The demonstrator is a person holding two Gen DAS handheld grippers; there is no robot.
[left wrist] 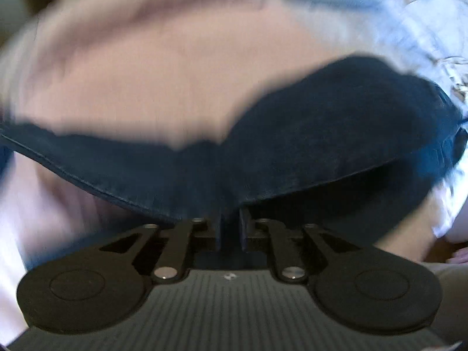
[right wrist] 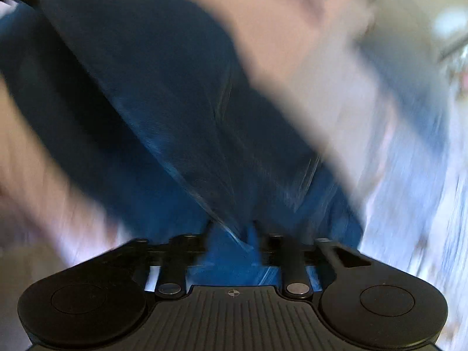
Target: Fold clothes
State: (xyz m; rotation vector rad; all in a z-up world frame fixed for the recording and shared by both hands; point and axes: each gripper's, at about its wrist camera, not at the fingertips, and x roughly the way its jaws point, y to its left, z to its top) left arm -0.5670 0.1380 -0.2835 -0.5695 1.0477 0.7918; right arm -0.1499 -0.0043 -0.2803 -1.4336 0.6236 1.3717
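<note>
1. I see a blurred pale pink fabric (left wrist: 140,67) spread ahead of both tongs, filling most of each view.
2. The dark blue garment (left wrist: 307,146) drapes forward from the tips, hem sagging to the left.
3. My left gripper (left wrist: 230,228) is nearly pressed together, pinching that garment's edge.
4. My right gripper (right wrist: 232,239) pinches bunched blue cloth too.

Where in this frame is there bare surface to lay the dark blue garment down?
Blurred, but the pink surface above the dark blue garment looks bare. The right edge, with pale patterned fabric, is crowded. Both left tongs and right tongs grip the garment.
</note>
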